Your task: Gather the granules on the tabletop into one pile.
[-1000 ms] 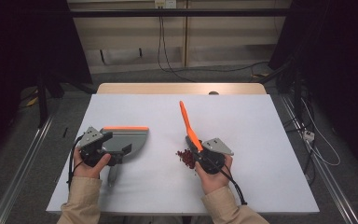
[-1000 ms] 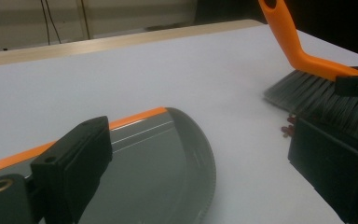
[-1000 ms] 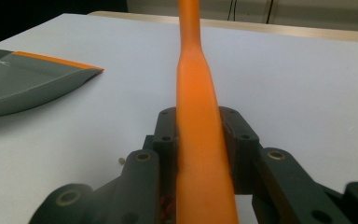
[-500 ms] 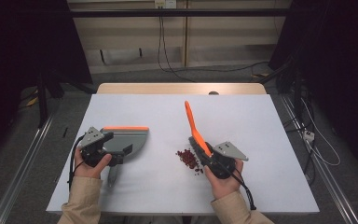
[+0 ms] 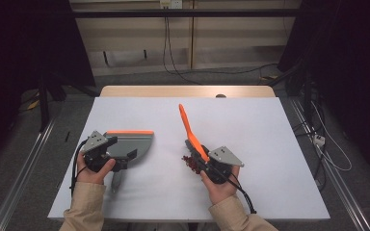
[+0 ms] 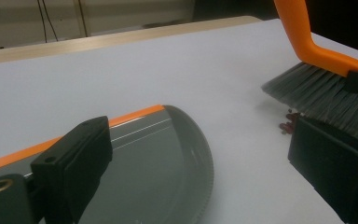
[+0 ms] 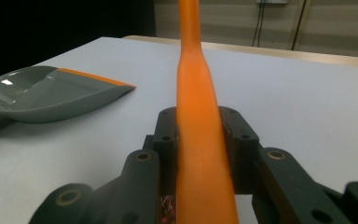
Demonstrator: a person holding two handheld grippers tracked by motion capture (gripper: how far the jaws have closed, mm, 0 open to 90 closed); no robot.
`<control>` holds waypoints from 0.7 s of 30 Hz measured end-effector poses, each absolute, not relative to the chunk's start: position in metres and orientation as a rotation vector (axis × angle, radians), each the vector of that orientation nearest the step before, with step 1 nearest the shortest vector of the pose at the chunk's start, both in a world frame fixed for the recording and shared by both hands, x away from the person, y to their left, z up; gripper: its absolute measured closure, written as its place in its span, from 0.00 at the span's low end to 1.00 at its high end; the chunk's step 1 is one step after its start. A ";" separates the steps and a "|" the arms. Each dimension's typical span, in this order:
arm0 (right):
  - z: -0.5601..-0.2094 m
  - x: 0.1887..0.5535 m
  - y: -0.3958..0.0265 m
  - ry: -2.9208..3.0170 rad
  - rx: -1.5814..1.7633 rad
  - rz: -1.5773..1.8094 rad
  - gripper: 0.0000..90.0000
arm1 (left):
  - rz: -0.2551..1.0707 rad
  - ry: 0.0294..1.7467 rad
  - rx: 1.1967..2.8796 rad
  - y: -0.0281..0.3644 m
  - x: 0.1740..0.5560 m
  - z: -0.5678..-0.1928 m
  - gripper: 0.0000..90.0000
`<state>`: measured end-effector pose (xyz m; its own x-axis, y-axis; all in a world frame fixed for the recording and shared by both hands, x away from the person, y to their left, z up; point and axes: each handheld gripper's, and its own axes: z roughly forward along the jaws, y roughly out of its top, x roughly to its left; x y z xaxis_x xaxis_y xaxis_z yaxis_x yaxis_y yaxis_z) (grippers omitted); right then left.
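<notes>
A person's two forearms come in from the bottom of the high view, each hand carrying a hand-held gripper over a white desk (image 5: 270, 144).

The right hand-held gripper (image 5: 207, 163) sits just right of the frame's centre, lower half. Its jaws are clamped on the orange handle of a brush (image 5: 189, 129), which slants up and to the left toward the middle of the desk. In the right gripper view the handle (image 7: 196, 121) runs straight up the centre of the frame with a black jaw pressed against each side. The brush's grey bristles (image 6: 324, 95) show at the right edge of the left gripper view, angled down toward the desk.

A small heap of dark red crumbs (image 5: 189, 161) lies on the desk just left of the right hand-held gripper, under the brush head. In the left gripper view the crumbs (image 6: 288, 125) peek out below the bristles.

The left hand-held gripper (image 5: 113, 156) is in the lower left of the high view, at the grey dustpan (image 5: 130, 144), whose orange-edged lip faces the far side of the desk. The pan lies flat, well apart from the crumbs. In the left gripper view the jaws stand wide apart either side of the pan; whether they press on its handle I cannot tell.
</notes>
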<state>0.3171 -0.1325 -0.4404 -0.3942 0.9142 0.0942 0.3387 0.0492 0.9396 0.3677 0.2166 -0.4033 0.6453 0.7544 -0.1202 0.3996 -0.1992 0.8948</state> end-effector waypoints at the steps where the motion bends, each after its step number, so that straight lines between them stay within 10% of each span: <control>1: -0.439 0.318 -0.132 1.789 1.255 1.344 0.79 | 0.425 0.924 1.820 0.217 0.368 -0.403 0.07; 21: -0.421 0.329 -0.176 2.185 0.962 1.595 0.79 | 0.424 0.938 1.822 0.219 0.369 -0.404 0.07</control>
